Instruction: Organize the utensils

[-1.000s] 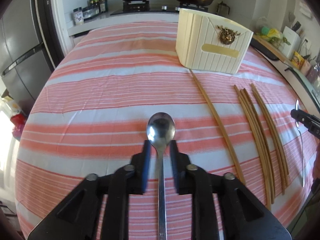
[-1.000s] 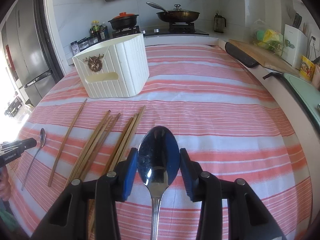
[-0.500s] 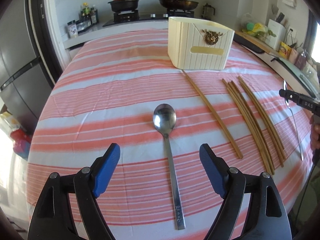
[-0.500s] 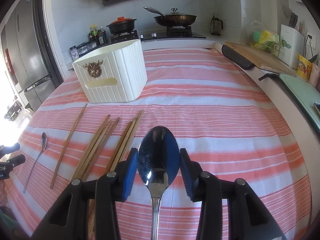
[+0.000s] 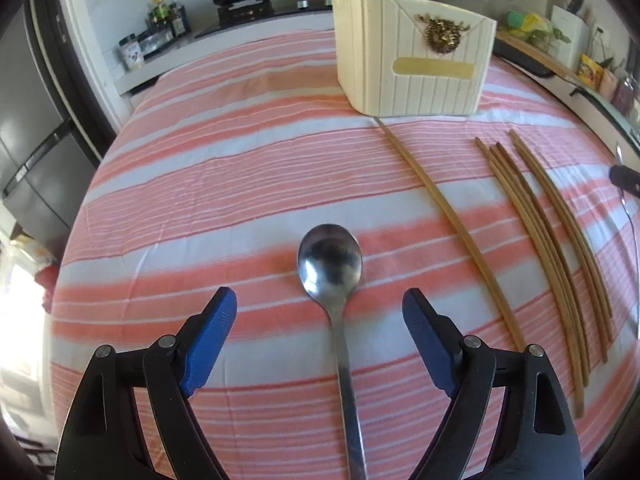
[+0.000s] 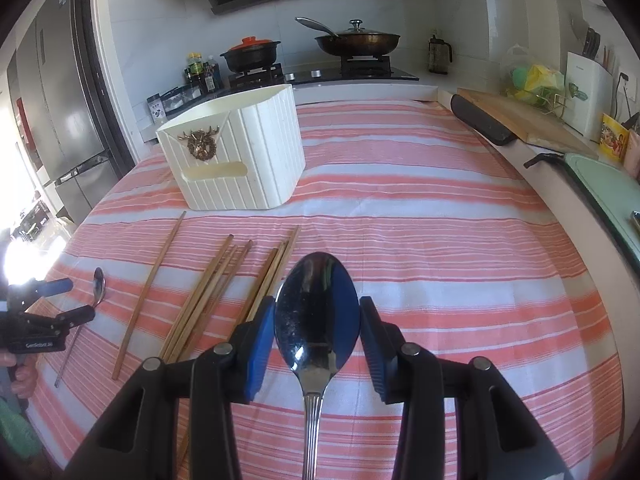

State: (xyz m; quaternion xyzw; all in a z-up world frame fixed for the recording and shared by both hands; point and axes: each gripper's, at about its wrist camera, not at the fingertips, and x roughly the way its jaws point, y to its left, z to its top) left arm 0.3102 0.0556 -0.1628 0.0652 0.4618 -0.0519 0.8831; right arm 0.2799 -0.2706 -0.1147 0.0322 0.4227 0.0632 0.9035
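The left gripper let go of its spoon.
Its jaws have just opened wide, and that spoon now lies on the striped cloth between them. The right gripper holds a second spoon. Six chopsticks lie near one white box.

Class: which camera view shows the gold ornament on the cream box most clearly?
The left wrist view: the gold ornament on the cream box faces the camera nearly square. The right wrist view shows it angled and toward the left.
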